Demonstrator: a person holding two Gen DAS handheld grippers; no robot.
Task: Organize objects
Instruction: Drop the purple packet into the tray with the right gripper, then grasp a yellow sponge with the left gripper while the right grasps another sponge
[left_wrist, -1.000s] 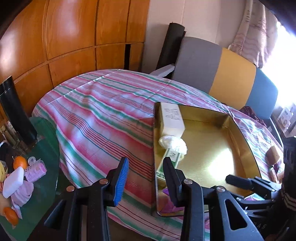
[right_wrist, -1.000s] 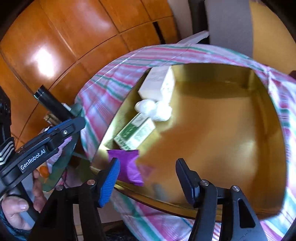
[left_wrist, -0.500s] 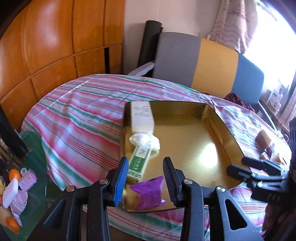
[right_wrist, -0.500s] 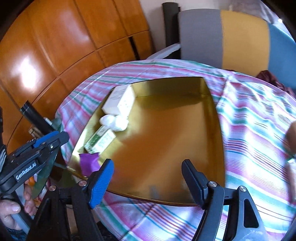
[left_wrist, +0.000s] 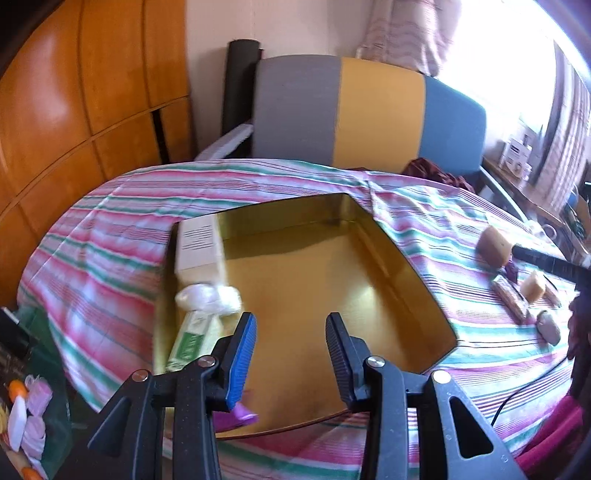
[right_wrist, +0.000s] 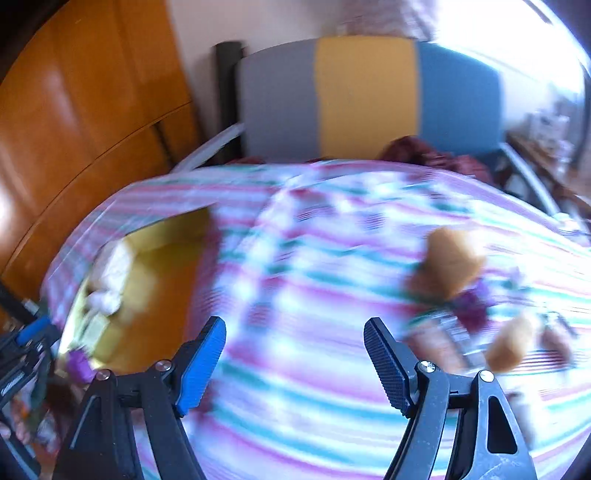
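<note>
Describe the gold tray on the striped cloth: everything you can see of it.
The gold tray is a shallow rectangular pan, apparently shiny metal, with low upright walls and a glossy floor that mirrors the light. It lies flat on the striped tablecloth, one corner pointing away. Along its left wall sit a white box, a white wad and a green-and-white packet; a purple item lies at the near edge. The rest is bare. No gripper touches it.
</note>
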